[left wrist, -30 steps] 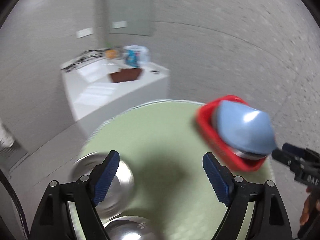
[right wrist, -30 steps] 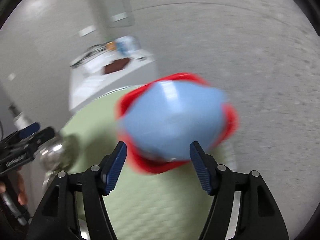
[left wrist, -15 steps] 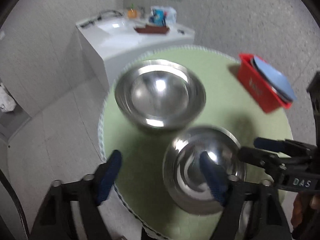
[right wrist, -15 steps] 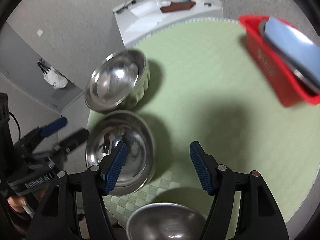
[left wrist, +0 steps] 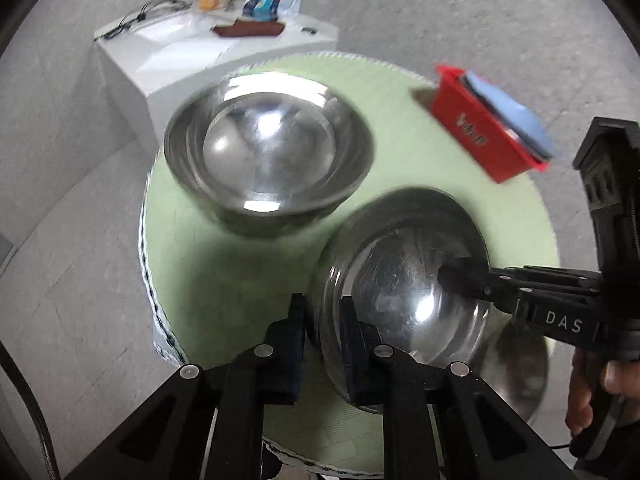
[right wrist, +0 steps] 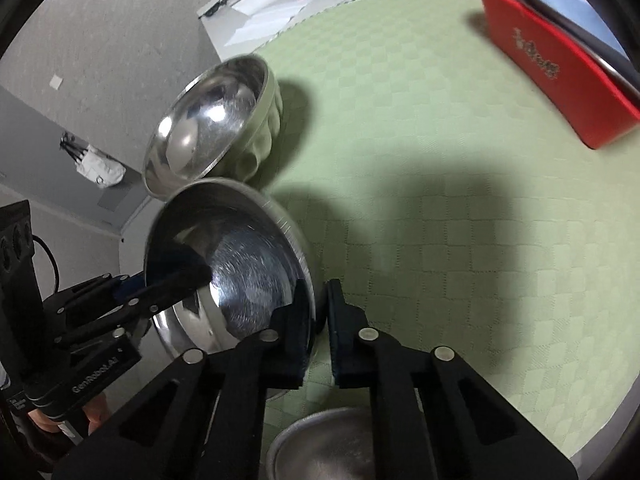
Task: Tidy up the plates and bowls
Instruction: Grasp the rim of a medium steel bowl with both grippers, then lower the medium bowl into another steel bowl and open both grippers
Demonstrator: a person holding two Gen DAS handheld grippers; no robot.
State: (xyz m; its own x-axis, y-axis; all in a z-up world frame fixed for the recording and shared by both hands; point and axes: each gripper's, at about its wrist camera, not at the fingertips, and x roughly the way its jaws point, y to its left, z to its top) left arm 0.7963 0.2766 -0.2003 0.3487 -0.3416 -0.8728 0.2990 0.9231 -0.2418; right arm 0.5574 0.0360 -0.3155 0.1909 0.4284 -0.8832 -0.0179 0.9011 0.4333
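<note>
Grey speckled flooring surrounds a round worktop (right wrist: 420,128) under green checked cloth. Near its 7 o'clock edge in the right wrist view stands a steel bowl (left wrist: 404,280), tilted. Left tongs (left wrist: 322,344) have just clamped its near rim, one pad inside, one outside. Right tongs (right wrist: 318,324) have likewise just clenched on the opposite rim. At 11 o'clock, just beside it, stands a second steel bowl (right wrist: 208,120). A third bowl (right wrist: 324,448) shows at 6 o'clock. At 2 o'clock, well apart, a red bin (right wrist: 560,76) holds blue plates (right wrist: 568,4). Beyond stands a white cabinet (left wrist: 192,60).
</note>
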